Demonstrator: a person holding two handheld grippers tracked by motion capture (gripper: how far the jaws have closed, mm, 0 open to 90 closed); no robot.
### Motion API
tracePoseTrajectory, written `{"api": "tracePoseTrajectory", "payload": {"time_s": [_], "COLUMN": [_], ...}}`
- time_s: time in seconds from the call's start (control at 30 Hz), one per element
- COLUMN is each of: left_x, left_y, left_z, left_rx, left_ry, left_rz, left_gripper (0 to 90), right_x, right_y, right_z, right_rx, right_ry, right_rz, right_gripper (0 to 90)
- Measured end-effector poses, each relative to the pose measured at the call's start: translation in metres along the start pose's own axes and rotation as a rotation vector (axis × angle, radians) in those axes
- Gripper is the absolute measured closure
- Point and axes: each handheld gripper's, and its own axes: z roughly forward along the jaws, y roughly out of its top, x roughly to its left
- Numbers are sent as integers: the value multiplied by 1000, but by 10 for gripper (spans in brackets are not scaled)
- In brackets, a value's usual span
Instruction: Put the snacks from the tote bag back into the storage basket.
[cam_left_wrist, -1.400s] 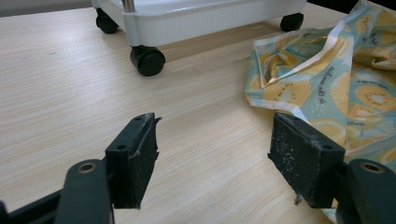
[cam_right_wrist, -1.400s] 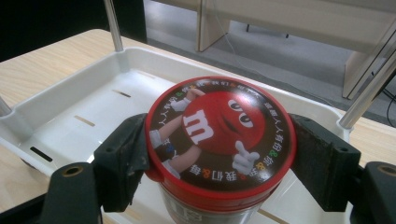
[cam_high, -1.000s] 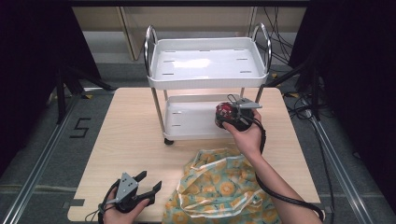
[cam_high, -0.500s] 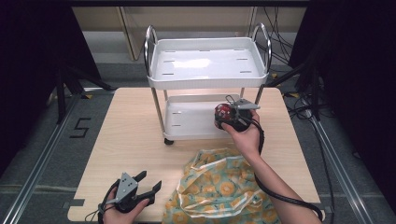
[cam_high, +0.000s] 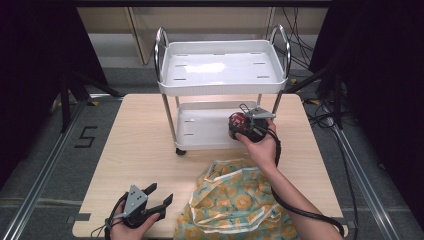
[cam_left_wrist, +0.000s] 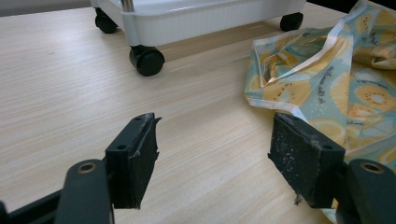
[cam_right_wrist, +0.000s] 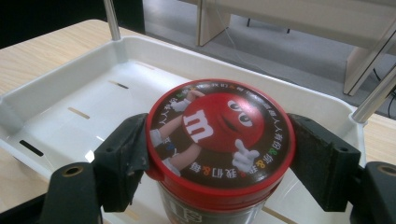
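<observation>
Presently the right tongs (cam_right_wrist: 217, 154) clamped the M&M's jar (cam_right_wrist: 219, 140) over the cart's lower tray (cam_high: 200, 131), at 1 o'clock; the left tongs (cam_left_wrist: 212, 161) stood open, empty, above the desk (cam_high: 140, 150) at 7 o'clock beside the fruit-print bag (cam_high: 235, 200).

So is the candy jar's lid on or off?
On. The red lid sits atop the jar, clamped by the right hand-held gripper.

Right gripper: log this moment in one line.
right gripper: shut on red-lidded candy jar | over white cart's lower tray | left gripper: open, above wooden table
</observation>
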Motion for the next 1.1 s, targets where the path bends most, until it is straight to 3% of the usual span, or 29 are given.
{"api": "tracePoseTrajectory", "payload": {"time_s": [0.83, 0.9, 1.03, 1.1], "left_x": [-1, 1, 1, -1], "left_y": [0, 0, 0, 0], "left_z": [0, -1, 0, 1], "left_rx": [-15, -3, -5, -18], "left_ry": [-8, -10, -10, -11], "left_rz": [-15, 7, 3, -17], "left_gripper": [312, 312, 312, 312], "right_x": [4, 4, 4, 3], "right_y": [-7, -7, -8, -8], "right_z": [6, 7, 7, 7], "right_rx": [22, 28, 35, 35], "right_ry": [2, 7, 10, 6], "right_rz": [8, -1, 2, 5], "right_gripper": [261, 261, 261, 261]}}
